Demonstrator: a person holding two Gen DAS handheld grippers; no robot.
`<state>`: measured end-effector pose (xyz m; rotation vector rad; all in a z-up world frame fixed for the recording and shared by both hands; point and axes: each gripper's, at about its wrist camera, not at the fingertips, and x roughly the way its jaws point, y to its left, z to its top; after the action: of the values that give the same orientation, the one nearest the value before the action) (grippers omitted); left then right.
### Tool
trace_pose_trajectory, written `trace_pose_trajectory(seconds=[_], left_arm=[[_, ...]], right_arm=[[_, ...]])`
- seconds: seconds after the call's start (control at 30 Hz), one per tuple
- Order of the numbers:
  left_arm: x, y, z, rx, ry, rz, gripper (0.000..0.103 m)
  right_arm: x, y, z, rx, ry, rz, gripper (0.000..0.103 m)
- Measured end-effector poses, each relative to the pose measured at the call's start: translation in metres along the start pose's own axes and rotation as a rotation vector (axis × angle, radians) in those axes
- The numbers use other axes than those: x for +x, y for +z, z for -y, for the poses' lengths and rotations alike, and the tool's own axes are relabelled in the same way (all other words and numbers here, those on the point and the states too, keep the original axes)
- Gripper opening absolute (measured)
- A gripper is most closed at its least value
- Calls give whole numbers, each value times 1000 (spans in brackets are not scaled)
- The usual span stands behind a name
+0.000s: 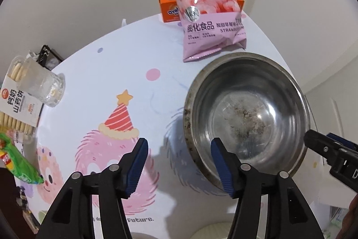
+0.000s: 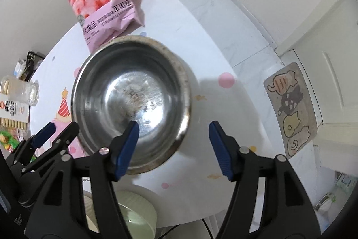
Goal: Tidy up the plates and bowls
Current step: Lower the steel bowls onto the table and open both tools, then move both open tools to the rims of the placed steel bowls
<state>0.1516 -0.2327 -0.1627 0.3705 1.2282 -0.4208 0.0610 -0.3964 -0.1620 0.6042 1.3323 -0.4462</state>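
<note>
A: Where's your bowl (image 1: 246,118) now?

B: It sits on the table (image 1: 125,73), just in front of the pink bag (image 1: 210,21), and its base looks stained. The rim runs between the pads of both your claws.

A: So you're gripping it?

B: No. Your left claw (image 1: 179,166) stands wide, one pad inside the bowl and the other out over the party-hat print, neither pressing the rim. Your right claw (image 2: 174,147) is wide too, left pad over the bowl's inside, right pad over bare table.

A: What else is near?

B: An orange box (image 1: 169,8) stands behind the bag. A glass (image 1: 48,85) lies on its side at the left, against a biscuit pack (image 1: 15,102). A pale green bowl (image 2: 138,209) shows below the table edge, under your right claw
</note>
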Motion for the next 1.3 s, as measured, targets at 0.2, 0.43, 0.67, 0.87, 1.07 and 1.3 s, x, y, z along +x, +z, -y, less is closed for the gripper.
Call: trace_pose_trajectory(seconds=[0.2, 0.43, 0.67, 0.87, 1.07, 1.3], left_arm=[[-12, -3, -3, -11, -15, 20, 68], [-27, -6, -2, 16, -35, 50, 82], [-27, -9, -7, -11, -58, 22, 84], [-34, -11, -11, -19, -54, 41, 84], [-34, -11, -14, -23, -55, 38, 84], [-28, -10, -12, -26, -53, 25, 84]], right_arm=[[-7, -1, 7, 38, 4, 22, 66], [-14, -5, 1, 33, 25, 37, 75], [-16, -12, 0, 71, 84, 21, 76], [-18, -18, 4, 119, 97, 19, 77], [-19, -19, 6, 140, 93, 23, 77], [-15, -18, 10, 142, 78, 17, 77]])
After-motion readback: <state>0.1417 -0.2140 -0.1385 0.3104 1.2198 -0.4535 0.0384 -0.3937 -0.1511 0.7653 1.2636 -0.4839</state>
